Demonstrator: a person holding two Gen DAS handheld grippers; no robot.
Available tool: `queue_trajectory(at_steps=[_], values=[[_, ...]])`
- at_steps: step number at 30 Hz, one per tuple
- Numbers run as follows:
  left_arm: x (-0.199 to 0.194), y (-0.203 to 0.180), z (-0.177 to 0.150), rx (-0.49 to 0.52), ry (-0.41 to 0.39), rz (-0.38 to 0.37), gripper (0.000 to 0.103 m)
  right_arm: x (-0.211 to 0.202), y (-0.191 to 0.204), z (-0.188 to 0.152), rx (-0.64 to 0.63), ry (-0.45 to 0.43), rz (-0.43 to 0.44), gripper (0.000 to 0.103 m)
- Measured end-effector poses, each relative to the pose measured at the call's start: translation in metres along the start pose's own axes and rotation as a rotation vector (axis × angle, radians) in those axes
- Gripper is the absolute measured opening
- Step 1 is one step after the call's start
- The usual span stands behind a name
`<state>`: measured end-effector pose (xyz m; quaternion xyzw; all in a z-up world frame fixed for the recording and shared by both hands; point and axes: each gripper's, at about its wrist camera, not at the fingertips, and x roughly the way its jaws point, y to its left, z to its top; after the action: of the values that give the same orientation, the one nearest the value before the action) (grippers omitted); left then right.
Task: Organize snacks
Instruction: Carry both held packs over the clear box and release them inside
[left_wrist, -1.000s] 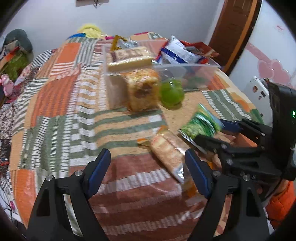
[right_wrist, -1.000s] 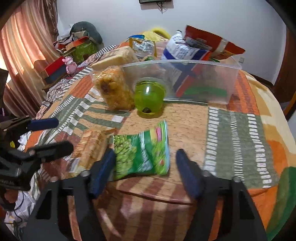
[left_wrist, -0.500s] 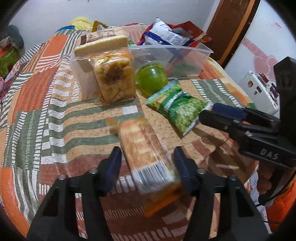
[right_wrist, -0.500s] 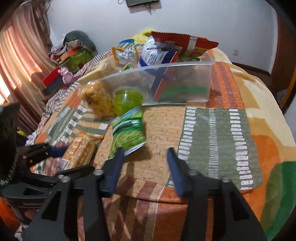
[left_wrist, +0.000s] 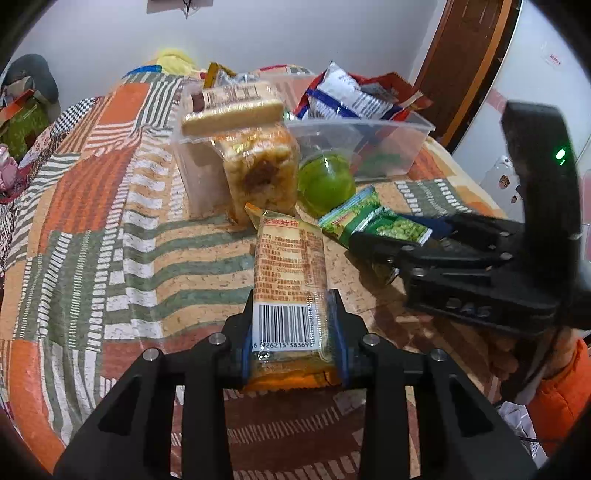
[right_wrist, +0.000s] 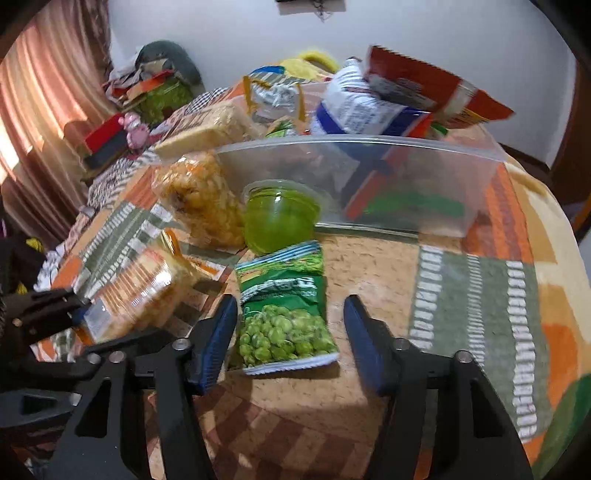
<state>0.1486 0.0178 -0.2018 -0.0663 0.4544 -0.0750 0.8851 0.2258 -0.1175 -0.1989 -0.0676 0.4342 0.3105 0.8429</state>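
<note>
So my left gripper (left_wrist: 293, 328) is clamped on the barcode end of the cracker pack (left_wrist: 290, 273), the rest of it sticking out ahead toward the clear bin (left_wrist: 391, 147) at the far end of the bedspread (left_wrist: 92, 221), I'd guess so it can drop straight in with the other snacks. Right gripper (right_wrist: 291, 339) is spread wide, straddling the green pea bag (right_wrist: 284, 306), which lies flat between the fingers (right_wrist: 218, 343), closer to the left one but not gripped yet.
</note>
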Motion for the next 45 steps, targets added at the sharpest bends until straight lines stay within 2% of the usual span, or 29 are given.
queue_trajectory(at_steps=[3, 7, 17, 26, 35, 45], values=[[-0.009, 0.0, 0.005, 0.0, -0.023, -0.002, 0.034, -0.004, -0.004, -0.002, 0.002, -0.003, 0.012, 0.03], [-0.022, -0.002, 0.013, -0.005, -0.06, -0.01, 0.034, -0.016, -0.008, -0.005, 0.011, -0.025, 0.019, 0.024], [-0.051, -0.003, 0.057, 0.004, -0.184, 0.004, 0.034, -0.062, -0.017, 0.021, 0.022, -0.173, 0.0, 0.023], [-0.046, 0.009, 0.112, -0.004, -0.242, 0.042, 0.034, -0.065, -0.021, 0.066, 0.046, -0.267, -0.009, 0.023], [-0.012, 0.029, 0.154, -0.018, -0.233, 0.086, 0.034, -0.039, -0.021, 0.108, 0.05, -0.267, -0.021, 0.024], [0.028, 0.053, 0.169, -0.068, -0.168, 0.083, 0.034, -0.004, -0.019, 0.125, 0.05, -0.196, -0.023, 0.024]])
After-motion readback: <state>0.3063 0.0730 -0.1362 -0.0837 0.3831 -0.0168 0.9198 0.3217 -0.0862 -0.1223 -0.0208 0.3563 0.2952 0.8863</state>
